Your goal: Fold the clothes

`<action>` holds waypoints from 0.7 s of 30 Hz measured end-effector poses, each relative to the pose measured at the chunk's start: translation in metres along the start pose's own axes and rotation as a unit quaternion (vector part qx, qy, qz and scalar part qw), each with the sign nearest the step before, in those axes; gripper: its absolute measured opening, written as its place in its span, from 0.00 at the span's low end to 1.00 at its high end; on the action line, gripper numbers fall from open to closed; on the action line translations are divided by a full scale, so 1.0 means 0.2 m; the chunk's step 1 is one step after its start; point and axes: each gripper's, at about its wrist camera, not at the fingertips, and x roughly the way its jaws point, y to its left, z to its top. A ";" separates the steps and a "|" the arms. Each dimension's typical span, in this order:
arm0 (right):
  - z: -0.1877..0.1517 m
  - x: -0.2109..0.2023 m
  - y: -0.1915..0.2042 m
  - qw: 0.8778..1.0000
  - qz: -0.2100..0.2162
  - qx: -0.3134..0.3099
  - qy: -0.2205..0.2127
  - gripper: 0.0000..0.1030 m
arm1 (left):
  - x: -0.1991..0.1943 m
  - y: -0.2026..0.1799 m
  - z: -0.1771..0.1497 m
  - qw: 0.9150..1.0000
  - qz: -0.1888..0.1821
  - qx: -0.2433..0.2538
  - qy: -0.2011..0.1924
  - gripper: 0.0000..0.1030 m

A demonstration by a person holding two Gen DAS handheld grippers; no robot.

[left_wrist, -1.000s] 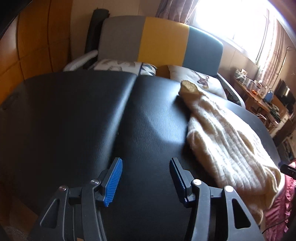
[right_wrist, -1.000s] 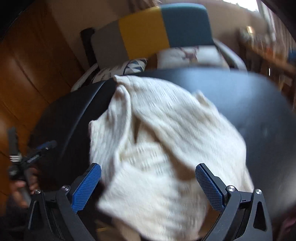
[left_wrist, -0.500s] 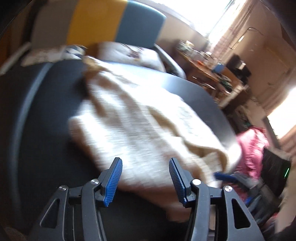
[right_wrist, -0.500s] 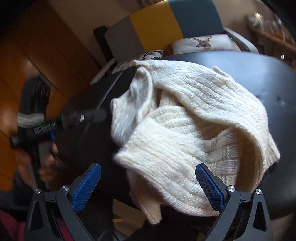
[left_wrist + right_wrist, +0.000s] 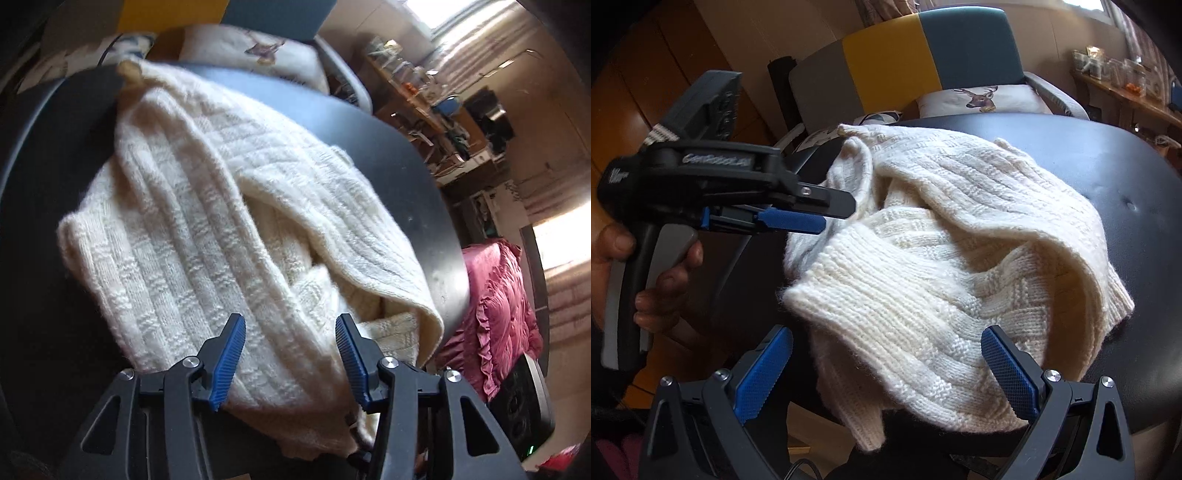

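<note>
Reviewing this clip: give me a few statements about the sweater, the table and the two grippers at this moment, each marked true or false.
1. The cream knit sweater lies crumpled on the black table. True.
2. The right gripper is clamped on the sweater. False: its jaws stand wide apart, nothing pinched.
3. The left gripper has sweater fabric between its jaws. True; they are closing, pads not yet pressing.
4. The sweater is neatly folded into a rectangle. False: it is bunched, with a ribbed end hanging over the table's near edge.
</note>
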 end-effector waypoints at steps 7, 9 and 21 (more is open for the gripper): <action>0.02 -0.01 0.04 1.000 -0.007 -0.026 -0.006 1.00 | 0.06 0.00 0.00 0.999 0.030 -0.006 0.017 0.24; 0.04 0.00 0.04 0.999 -0.016 -0.031 -0.010 0.92 | 0.07 0.01 0.00 0.999 0.042 -0.001 0.010 0.14; 0.10 -0.05 -0.07 0.998 0.008 0.043 -0.047 0.09 | -0.13 0.10 -0.03 0.996 0.021 0.018 -0.089 0.04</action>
